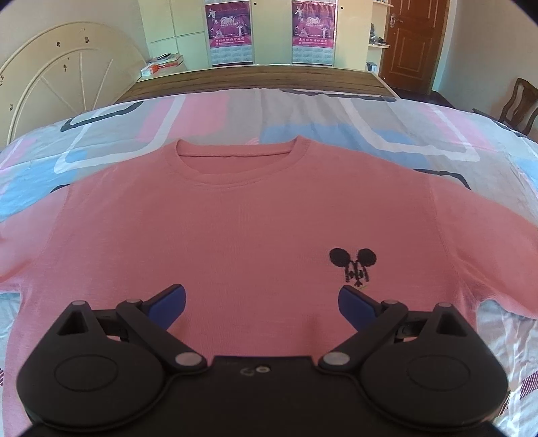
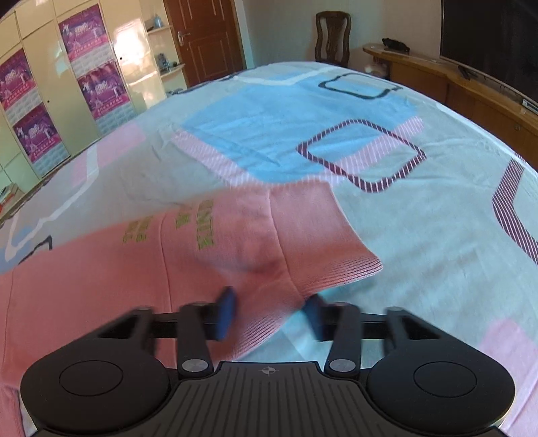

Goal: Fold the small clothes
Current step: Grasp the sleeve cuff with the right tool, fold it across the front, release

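Note:
A pink sweater [image 1: 235, 228] lies flat, front up, on the patterned bedsheet [image 1: 336, 111], its round neck at the far side. A black mouse-head motif [image 1: 353, 265] sits on its chest. My left gripper [image 1: 262, 302] hangs open just over the lower chest with nothing between its blue pads. In the right wrist view a pink sleeve [image 2: 235, 242] with green lettering ends in a ribbed cuff [image 2: 336, 269]. My right gripper [image 2: 270, 311] is blurred and straddles the sleeve's near edge. Its pads stand partly apart, with the fabric between them and a gap still showing.
The sheet [image 2: 370, 101] spreads wide around the sweater. A round cream headboard [image 1: 67, 77] stands at the left, wardrobes with posters [image 1: 228, 30] at the back, a brown door [image 1: 413, 43] and a wooden chair [image 2: 333, 37] beyond the bed. A curved wooden counter [image 2: 454, 80] runs along the right.

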